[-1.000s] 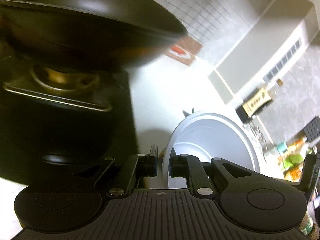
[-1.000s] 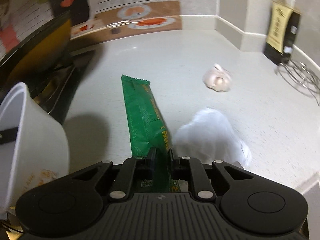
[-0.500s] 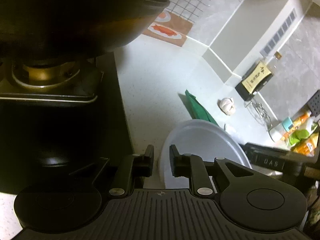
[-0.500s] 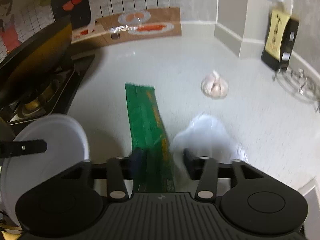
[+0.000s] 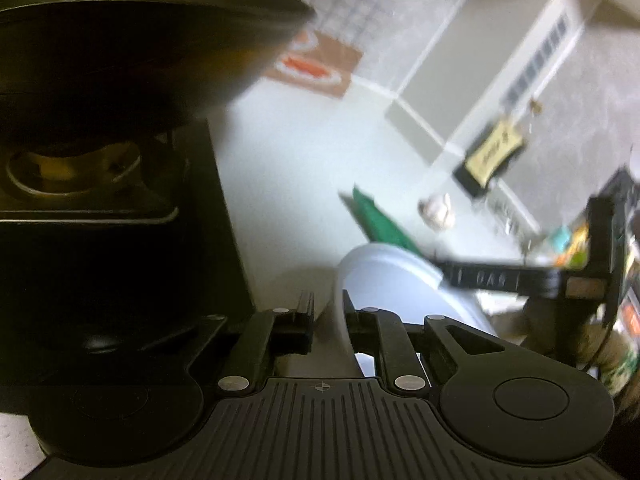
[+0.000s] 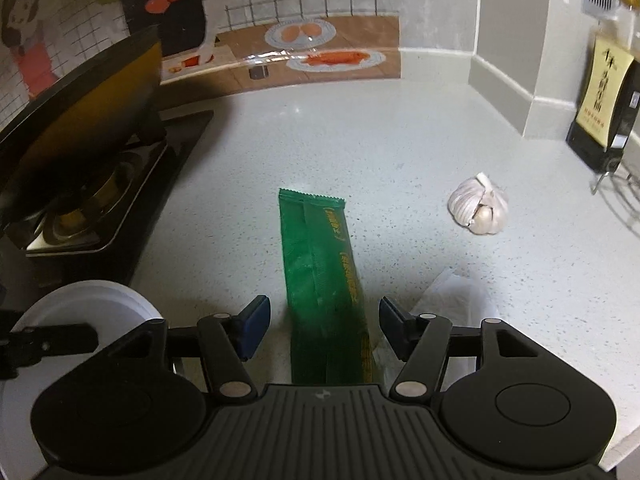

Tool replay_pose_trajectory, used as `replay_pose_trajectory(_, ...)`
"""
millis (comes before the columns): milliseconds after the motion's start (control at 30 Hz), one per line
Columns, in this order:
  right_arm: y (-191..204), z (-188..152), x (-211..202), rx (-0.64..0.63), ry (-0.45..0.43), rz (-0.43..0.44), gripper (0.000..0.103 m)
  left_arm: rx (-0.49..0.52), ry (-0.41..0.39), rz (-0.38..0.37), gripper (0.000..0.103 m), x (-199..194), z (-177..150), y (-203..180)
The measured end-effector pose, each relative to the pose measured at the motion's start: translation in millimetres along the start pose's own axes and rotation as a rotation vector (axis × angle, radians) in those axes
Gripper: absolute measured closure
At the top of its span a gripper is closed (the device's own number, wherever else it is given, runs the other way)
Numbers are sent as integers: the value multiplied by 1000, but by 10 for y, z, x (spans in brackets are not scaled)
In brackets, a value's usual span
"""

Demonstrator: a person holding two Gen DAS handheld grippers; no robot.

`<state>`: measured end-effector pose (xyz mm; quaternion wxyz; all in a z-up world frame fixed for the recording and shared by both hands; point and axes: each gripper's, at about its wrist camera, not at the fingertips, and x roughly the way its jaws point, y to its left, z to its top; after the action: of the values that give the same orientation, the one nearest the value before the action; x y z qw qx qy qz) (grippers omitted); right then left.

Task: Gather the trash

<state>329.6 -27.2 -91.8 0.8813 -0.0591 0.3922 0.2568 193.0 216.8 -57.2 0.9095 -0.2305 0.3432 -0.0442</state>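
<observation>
Your left gripper [image 5: 326,314] is clamped on the rim of the white cup [image 5: 394,280]; your right gripper [image 6: 322,322] is spread wide over the green wrapper [image 6: 324,276].

Left wrist view: blurred, the cup wall sits pinched between your fingers, beside the black stove [image 5: 120,240] with the dark wok [image 5: 132,40] above it; the wrapper lies beyond the cup on the white counter [image 5: 292,184]. Right wrist view: the wrapper lies flat on the counter, running between your parted fingers, which do not touch it. A crumpled white tissue [image 6: 452,296] sits just right of it, a garlic bulb [image 6: 478,206] farther off, and the cup at lower left.
</observation>
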Motion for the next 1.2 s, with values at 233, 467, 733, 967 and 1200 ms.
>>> replay_pose_trajectory(233,46,125,107,-23,64,32,51,-54,-60,-2,87,24,30,158)
replay_pose_trajectory(467,136,248,223,-54,99,27,51,-86,-69,-17,86,6,86,274)
replay_pose_trajectory(733,252,149,155,-153,87,19,40,-114,-96,-10,84,-80,130,359)
replay_pose_trajectory(967,334,112,191,-160,79,46,38,-129,-113,10,83,-141,195,430)
replay_pose_trajectory(1200,319,168,253,-197,30,-107,39,-156,-110,12,83,-158,162,435)
